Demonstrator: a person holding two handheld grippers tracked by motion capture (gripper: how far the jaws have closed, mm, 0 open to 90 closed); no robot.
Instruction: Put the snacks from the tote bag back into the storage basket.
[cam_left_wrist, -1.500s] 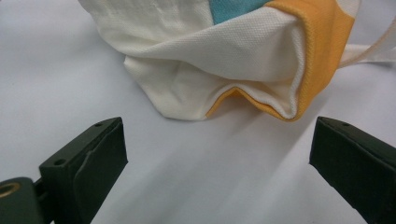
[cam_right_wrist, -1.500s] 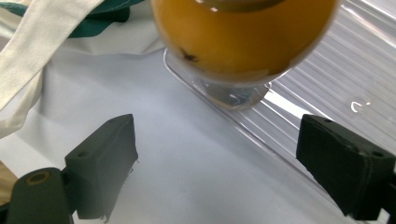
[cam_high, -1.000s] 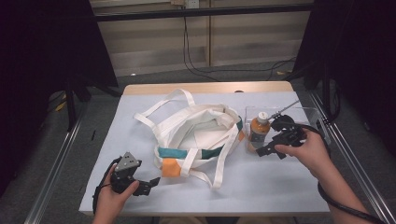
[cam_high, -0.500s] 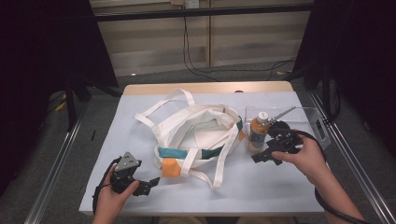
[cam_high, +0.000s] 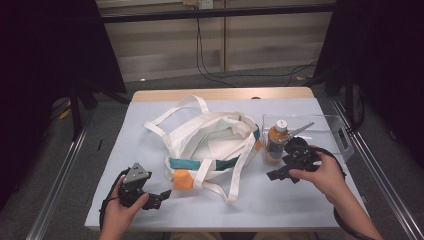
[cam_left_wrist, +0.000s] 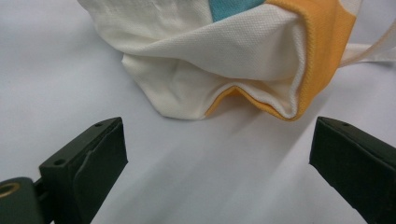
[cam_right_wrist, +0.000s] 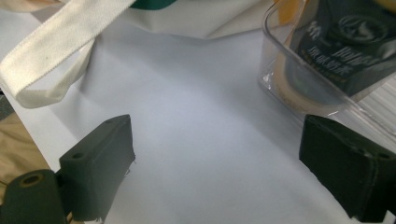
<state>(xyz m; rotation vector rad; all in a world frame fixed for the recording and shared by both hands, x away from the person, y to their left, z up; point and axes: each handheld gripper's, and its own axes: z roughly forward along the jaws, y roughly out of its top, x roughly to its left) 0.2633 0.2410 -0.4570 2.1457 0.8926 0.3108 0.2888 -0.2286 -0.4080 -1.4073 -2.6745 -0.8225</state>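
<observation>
A cream canvas tote bag (cam_high: 210, 145) with a teal band and an orange corner patch is seen lying slumped in the middle of the worktop (cam_high: 150, 210), its mouth gaping and its long straps looped toward the far and near edges. Just beside its right side, near the worktop's right edge, a clear plastic box (cam_high: 325, 125) is set, and an orange bottle (cam_high: 275, 144) with a pale cap is stood upright in it.

The left gripper (cam_high: 159, 197) is held near the near-left corner, its jaws spread apart with nothing between them; in the left gripper view the bag's orange-trimmed corner is shown close ahead, with folds and stitched hem plain. The right gripper (cam_high: 274, 175) is held just beside the box, jaws likewise apart and empty; in the right gripper view the box's rounded corner and the bottle's dark printed label are seen.

The worktop is covered in pale sheet over a wooden top. Grey floor, metal rails, dark curtains and hanging cables are seen beyond.
</observation>
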